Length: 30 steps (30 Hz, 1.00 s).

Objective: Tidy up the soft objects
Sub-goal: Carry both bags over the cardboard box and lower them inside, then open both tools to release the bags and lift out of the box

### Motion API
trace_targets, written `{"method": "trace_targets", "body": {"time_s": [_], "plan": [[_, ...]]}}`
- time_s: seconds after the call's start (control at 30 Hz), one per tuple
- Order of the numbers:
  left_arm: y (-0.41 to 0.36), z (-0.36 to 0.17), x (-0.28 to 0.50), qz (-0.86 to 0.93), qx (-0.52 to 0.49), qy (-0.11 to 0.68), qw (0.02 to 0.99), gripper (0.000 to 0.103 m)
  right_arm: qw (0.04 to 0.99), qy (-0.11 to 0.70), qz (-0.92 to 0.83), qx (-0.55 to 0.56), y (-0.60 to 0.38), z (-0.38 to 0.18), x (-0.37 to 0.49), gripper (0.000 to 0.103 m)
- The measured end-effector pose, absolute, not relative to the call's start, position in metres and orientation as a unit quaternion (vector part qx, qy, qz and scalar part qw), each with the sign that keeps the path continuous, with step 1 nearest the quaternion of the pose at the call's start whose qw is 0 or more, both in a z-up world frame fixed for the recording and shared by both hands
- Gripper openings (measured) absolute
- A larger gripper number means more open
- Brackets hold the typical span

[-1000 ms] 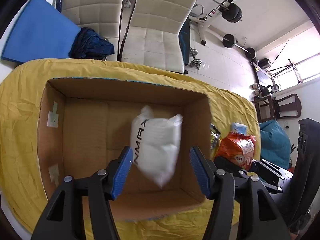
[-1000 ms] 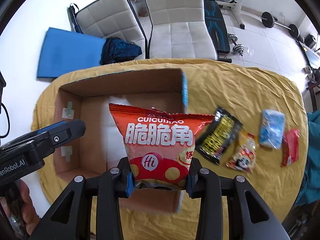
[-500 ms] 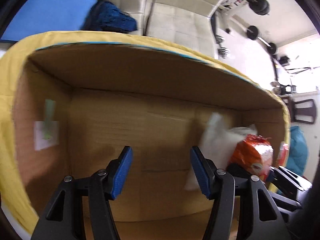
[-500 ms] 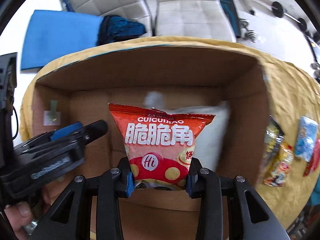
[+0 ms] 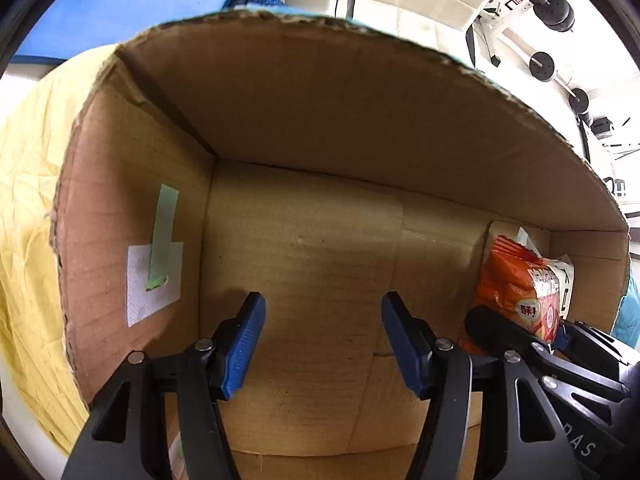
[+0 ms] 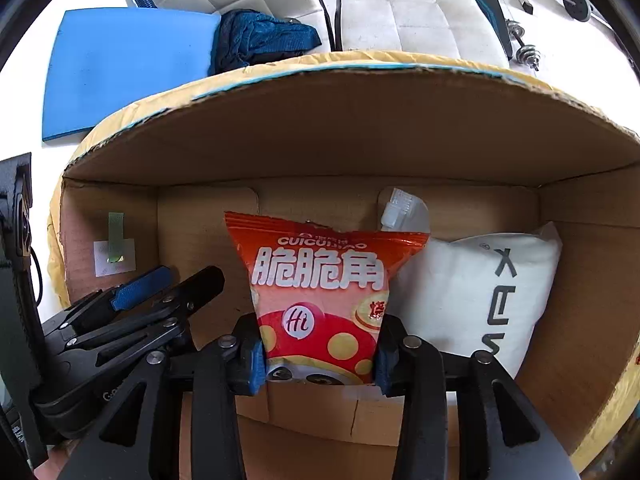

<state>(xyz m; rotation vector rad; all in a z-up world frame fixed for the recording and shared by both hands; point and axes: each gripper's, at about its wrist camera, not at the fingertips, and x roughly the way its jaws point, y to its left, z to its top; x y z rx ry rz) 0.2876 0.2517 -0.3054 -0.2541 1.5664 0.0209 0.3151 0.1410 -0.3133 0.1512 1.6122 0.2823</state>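
Right wrist: puffy red snack bag (image 6: 320, 292) (white lettering).

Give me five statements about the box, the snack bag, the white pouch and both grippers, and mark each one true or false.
1. The right gripper is shut on the orange snack bag. True.
2. The left gripper holds the white pouch. False: its jaws stand open with nothing between them, and the pouch lies in the cardboard box.
3. The white pouch lies at the right end of the box, beside the snack bag. True.
4. The snack bag hangs outside the box over the yellow cloth. False: it is held inside the box walls.
5. A strip of green tape sticks to the box's left wall. True.
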Motion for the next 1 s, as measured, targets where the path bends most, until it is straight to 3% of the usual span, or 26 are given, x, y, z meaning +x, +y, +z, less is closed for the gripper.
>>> {"method": "trace_targets", "body": {"time_s": [0.87,1.0], "plan": [[0.259,-0.287,0.269,0.006,-0.117,0.705,0.699,0.063,0.707,0.698,0.101,0.057,0.108,-0.271,0.295,0.077],[0.254,-0.275,0.262,0.006,-0.111,0.696,0.71,0.068,0.717,0.69,0.088,0.044,0.095,-0.259,0.282,0.096]]}}
